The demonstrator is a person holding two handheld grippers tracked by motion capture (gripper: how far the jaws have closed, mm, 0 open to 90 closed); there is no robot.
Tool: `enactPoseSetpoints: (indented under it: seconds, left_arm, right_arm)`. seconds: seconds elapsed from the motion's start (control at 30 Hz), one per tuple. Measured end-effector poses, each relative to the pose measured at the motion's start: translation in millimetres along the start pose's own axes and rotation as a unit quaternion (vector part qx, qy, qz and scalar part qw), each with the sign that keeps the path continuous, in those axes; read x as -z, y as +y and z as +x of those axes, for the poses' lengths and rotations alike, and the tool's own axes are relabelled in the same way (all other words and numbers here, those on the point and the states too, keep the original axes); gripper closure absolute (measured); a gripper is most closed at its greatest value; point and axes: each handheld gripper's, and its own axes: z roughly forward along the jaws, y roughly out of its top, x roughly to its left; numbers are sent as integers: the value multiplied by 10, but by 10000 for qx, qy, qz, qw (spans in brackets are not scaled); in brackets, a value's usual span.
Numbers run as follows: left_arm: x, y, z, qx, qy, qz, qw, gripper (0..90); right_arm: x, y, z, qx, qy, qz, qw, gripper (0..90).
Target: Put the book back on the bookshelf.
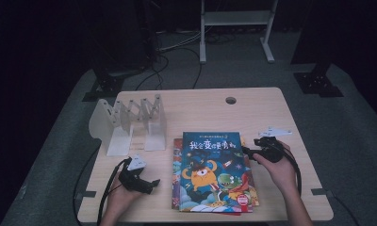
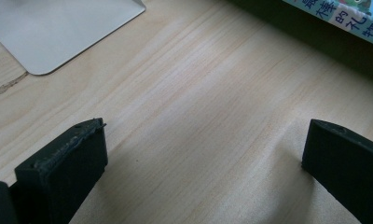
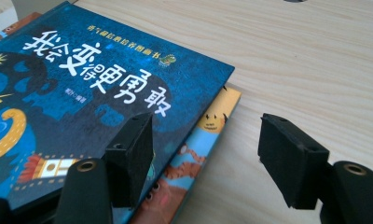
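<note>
A blue picture book (image 1: 210, 169) with a cartoon monster lies on top of a small stack at the table's front middle. Its cover (image 3: 96, 93) rests on an orange-edged book (image 3: 194, 154). My right gripper (image 1: 247, 151) is at the stack's right edge, near the top corner. Its jaws (image 3: 205, 122) stand apart, one over the blue cover and the other over bare wood, with nothing pressed between them. My left gripper (image 1: 153, 184) rests left of the stack. It (image 2: 203, 140) is open over bare table, with a book's edge (image 2: 343, 18) just beyond.
A white folding book rack (image 1: 130, 125) stands at the back left of the wooden table (image 1: 200, 108), and its base plate (image 2: 58, 28) lies near my left gripper. A cable hole (image 1: 231, 100) sits at the table's far edge. Stands and cables fill the dark floor beyond.
</note>
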Motion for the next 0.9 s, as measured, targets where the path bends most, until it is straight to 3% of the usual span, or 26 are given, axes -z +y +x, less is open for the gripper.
enactPoseSetpoints:
  seconds: [0.57,0.9]
  left_arm:
    - [0,0,0,0,0,1,10000,0]
    - [6,-3,5,-30,-74,-12,10000,0]
  right_arm:
    - [-464,278,22,-49,125,264,9996,363]
    - [-591,325,20,-110,166,403,9990,340]
